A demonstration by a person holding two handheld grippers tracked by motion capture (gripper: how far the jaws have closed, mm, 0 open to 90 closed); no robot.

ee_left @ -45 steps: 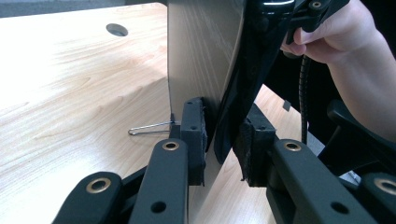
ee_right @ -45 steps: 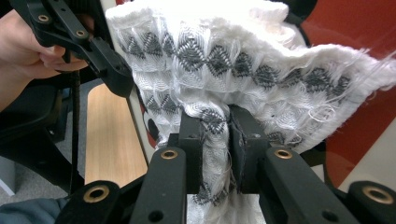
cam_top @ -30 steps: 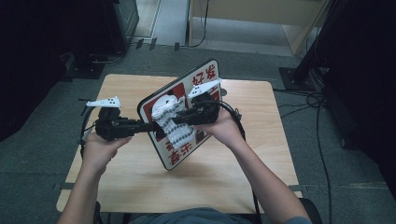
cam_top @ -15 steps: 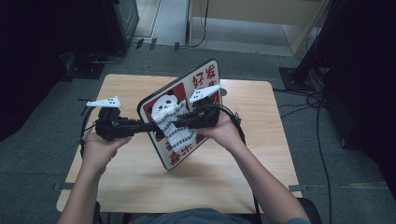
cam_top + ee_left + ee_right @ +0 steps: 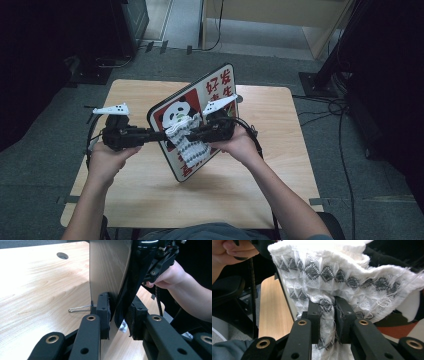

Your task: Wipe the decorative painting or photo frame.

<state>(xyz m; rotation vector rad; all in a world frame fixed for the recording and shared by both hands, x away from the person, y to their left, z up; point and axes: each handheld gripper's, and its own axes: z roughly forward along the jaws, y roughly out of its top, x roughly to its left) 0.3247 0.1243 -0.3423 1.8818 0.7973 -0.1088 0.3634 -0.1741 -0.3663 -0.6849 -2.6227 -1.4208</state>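
High view: the left gripper [image 5: 159, 136] clamps the edge of the rectangular panda-printed sign board [image 5: 220, 87], held tilted on edge above the light wooden table [image 5: 260, 185]; the right gripper [image 5: 194, 135] presses the white cloth with grey diamond pattern [image 5: 189, 145] against the board's face.
Left gripper view: jaws grip the board's thin edge [image 5: 107, 270].
Right gripper view: jaws are clenched on the cloth [image 5: 324, 277].
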